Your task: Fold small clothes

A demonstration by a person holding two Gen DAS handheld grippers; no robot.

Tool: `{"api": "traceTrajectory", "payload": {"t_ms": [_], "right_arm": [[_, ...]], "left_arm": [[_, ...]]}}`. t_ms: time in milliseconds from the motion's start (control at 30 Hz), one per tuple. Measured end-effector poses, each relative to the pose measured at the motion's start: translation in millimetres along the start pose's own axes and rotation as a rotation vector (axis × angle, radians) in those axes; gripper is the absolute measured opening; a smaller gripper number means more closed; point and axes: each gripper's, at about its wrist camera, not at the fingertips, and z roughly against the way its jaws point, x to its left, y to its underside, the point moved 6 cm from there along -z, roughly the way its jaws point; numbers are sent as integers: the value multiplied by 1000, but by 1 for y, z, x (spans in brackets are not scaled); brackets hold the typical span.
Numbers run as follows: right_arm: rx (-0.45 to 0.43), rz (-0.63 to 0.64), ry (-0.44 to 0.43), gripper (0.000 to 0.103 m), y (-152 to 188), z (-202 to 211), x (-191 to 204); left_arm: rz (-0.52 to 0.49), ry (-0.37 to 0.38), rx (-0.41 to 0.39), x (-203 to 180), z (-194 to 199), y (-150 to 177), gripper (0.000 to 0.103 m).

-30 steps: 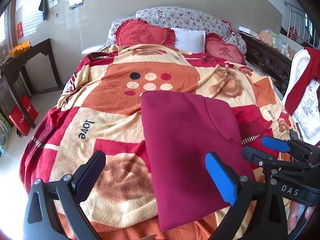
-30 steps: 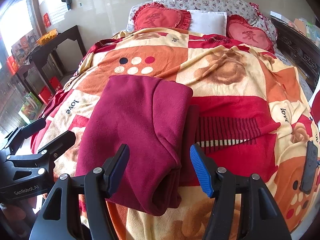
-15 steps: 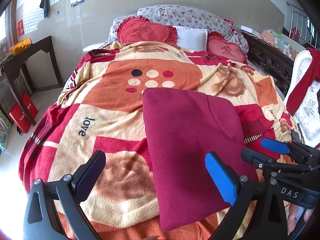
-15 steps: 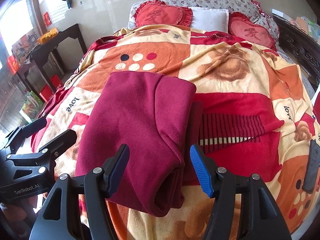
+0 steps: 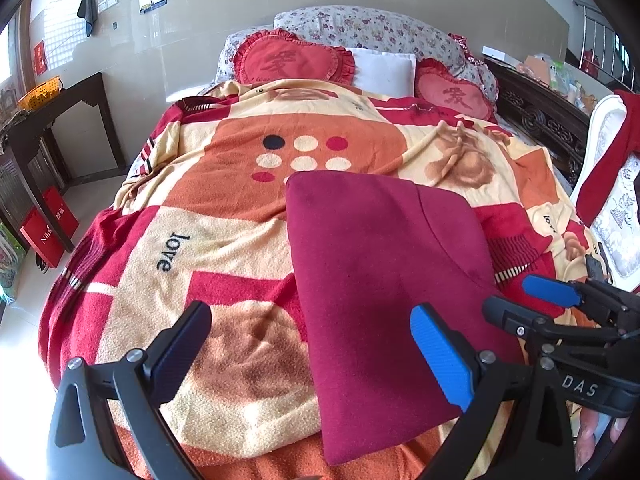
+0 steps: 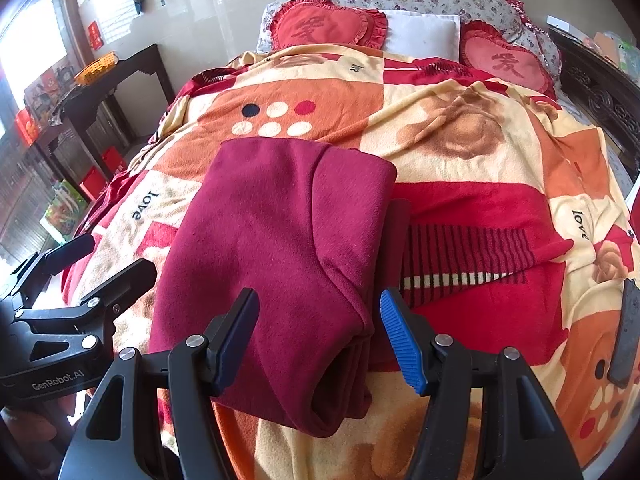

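Folded maroon garment (image 6: 280, 248), layered open end only in right view

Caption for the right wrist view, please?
Open right hand-held gripper above folded maroon garment on patterned blanket.

The blanket (image 5: 224, 240) carries the word "love" in dark letters, seen again near its far side in the right wrist view. The right hand-held gripper (image 5: 532, 304) body reads "DAS". The left hand-held gripper (image 6: 104, 264) body reads "GenRobot.AI". A red box (image 5: 48, 224) on the floor shows partly legible white lettering.
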Motion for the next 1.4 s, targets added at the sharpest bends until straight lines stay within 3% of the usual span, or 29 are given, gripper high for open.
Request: {"api": "traceTrajectory", "payload": {"t_ms": [567,733,833,1100,1200,1300,1400], "right_arm": [[29,-9,-11,44,1,-11,-3],[29,-16,-8,44,-7,-16,-18],[-6,-42,28,44,-20,-16,-50],[-54,-155,266,44,-65,-52,-212],[-56,-182,327,44,-76,-70,-260],[-58,-183,362,44,-81,-88,-292],[-61,-212,362,46,-77,-104,-313]], "left_arm": [[-16,-7,-32,5,-9,-1,102],[10,-23,32,21,-27,-7,102],[55,-45,47,47,-44,-18,102],[222,-176,75,137,-108,-57,102],[215,-238,90,155,-136,-62,102],[225,-229,143,163,-165,-57,102],[189,-289,89,161,-173,-57,103]]}}
